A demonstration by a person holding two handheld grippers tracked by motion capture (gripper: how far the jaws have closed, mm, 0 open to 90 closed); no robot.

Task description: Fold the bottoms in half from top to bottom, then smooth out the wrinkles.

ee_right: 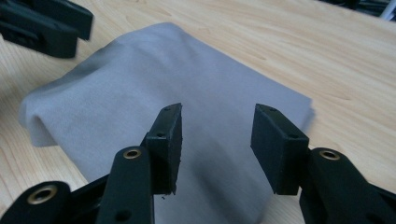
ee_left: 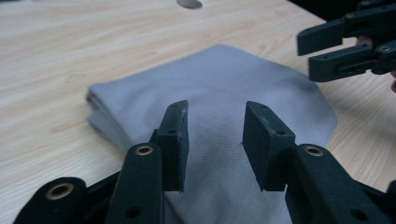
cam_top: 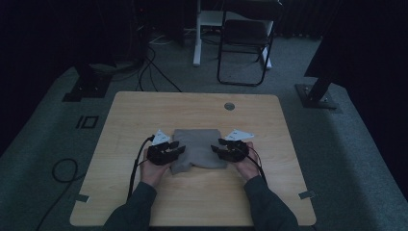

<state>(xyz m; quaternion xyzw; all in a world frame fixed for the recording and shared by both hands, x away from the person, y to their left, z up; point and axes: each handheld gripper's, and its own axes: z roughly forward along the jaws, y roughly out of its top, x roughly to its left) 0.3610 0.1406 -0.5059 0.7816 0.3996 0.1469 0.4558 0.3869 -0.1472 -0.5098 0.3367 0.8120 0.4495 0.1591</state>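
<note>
A folded grey cloth [cam_top: 199, 148] lies flat near the middle of the wooden table [cam_top: 192, 108]. My left gripper [cam_top: 174, 148] hovers over the cloth's left edge and my right gripper [cam_top: 220, 147] over its right edge, the two pointing at each other. In the left gripper view the jaws stand apart above the cloth [ee_left: 219, 98], nothing pinched between them [ee_left: 215, 140]; the other gripper [ee_left: 345, 46] shows at top right. In the right gripper view the jaws stand apart too [ee_right: 217, 144], with the cloth [ee_right: 187, 84] beneath them and free.
A round cable hole [cam_top: 229, 106] sits in the table's far side. A black chair [cam_top: 245, 41] and a white desk leg [cam_top: 197, 33] stand on the floor beyond. Cables trail down the left of the table [cam_top: 137, 163]. The room is dim.
</note>
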